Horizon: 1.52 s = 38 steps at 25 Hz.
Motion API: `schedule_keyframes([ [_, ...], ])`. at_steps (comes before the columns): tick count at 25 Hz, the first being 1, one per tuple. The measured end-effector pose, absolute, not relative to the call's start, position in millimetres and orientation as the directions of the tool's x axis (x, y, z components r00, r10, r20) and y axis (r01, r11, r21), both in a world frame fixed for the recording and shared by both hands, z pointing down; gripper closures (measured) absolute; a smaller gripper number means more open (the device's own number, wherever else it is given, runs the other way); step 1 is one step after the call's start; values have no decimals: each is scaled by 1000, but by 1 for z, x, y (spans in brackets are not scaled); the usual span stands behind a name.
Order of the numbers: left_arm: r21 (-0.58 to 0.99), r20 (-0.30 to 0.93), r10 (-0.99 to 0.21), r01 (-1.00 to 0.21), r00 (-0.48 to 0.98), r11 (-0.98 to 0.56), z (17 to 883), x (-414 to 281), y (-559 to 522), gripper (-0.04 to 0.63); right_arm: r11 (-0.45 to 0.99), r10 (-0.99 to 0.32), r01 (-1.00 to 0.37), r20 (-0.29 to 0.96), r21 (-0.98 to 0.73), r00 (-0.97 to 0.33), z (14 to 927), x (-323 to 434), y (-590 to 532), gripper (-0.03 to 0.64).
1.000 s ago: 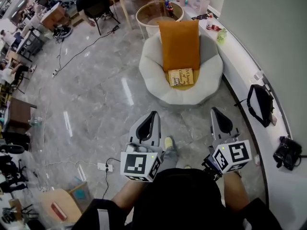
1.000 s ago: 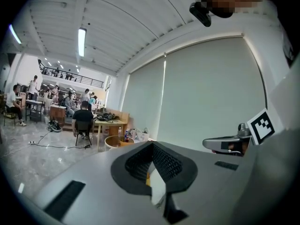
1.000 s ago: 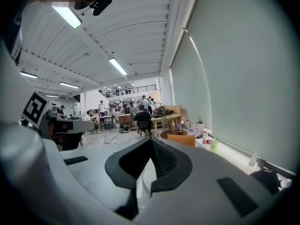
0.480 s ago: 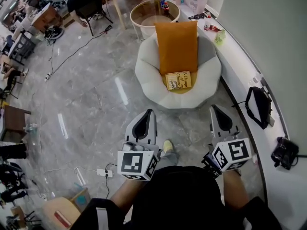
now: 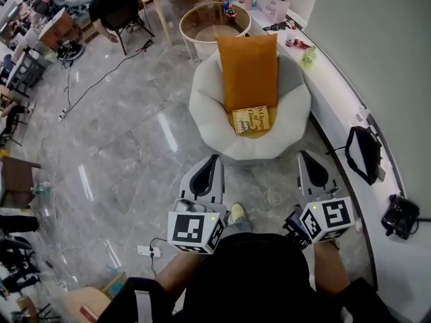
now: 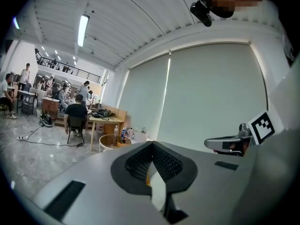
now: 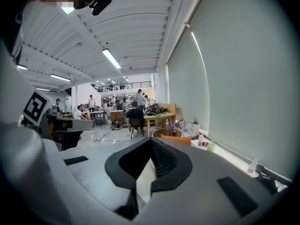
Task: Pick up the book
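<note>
A yellow book (image 5: 251,120) lies flat on the seat of a round white armchair (image 5: 209,106), at the foot of an orange cushion (image 5: 249,69). My left gripper (image 5: 215,159) and right gripper (image 5: 305,155) are held side by side above the marble floor, both short of the chair and pointing toward it. Each is shut with nothing between its jaws. In the left gripper view, the left gripper (image 6: 152,146) shows its pads pressed together. The right gripper (image 7: 151,142) looks the same in its own view, with the orange cushion (image 7: 176,138) just beyond its tip.
A round glass side table (image 5: 214,20) stands behind the chair. A curved white ledge (image 5: 337,93) runs along the right wall, with a black bag (image 5: 363,155) and a camera (image 5: 402,214) on it. A power strip (image 5: 147,250) and cables lie on the floor at left. People sit at desks far back.
Both grippers have moved forward toward the armchair, so the chair and book sit a little closer and lower in the head view. Both have stayed shut.
</note>
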<state>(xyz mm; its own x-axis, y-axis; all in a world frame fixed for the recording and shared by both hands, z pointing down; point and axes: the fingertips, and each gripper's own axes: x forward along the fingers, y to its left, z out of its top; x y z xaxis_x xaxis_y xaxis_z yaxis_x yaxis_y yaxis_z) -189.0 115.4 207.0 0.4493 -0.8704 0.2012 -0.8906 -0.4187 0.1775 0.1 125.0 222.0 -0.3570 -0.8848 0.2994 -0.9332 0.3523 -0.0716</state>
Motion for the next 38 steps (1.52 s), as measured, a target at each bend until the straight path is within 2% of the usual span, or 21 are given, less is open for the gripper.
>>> schedule_keyframes([
  [14,109,198,-880,-902,431,-418,212,-205,101,588,419,-854,-907,326,-29,-405,227,-29,113,606],
  [23,167,195,-867,-887,458,-431,214,-196,94,588,413,-859,-911,325,-19,-396,225,-20,102,606],
  [38,138,253,-875,-911,412,-389,233,-157,-14,588,441,-834,-896,342,-60,-433,246,26,-15,606],
])
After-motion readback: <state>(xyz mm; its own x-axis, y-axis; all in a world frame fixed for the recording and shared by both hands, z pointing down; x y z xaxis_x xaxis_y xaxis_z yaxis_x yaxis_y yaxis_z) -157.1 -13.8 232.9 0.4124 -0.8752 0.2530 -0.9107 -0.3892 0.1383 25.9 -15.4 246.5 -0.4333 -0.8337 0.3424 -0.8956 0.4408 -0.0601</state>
